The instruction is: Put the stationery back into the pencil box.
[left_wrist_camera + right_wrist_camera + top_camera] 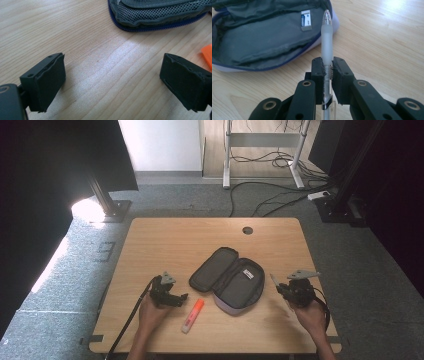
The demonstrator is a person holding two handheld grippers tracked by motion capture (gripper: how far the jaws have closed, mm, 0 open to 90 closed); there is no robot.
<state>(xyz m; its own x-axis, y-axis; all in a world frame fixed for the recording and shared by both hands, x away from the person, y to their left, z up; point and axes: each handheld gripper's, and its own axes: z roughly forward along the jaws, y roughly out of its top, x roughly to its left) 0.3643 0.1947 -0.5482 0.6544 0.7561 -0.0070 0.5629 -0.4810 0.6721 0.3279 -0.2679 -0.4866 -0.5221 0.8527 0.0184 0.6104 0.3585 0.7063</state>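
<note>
One pen (326, 37) between right hand-held gripper (327, 68) pads.

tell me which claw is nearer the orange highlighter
Left. The left claw sits open right beside the orange highlighter; the right claw, shut on a pen, is beyond the pencil case.

I am watching through three cameras. The high view is looking forward and down from above the person's side, taking in the whole surface (165, 235) and the floor beyond it. The left gripper view is riding on the left tool (112, 82), sitting very close to the wood and facing the edge of the pencil case (160, 12). The right gripper view is looking along the right tool (328, 72) from close up, facing the case's open inside. All three are sharing the pencil case; the high view is also showing both tools.
</note>
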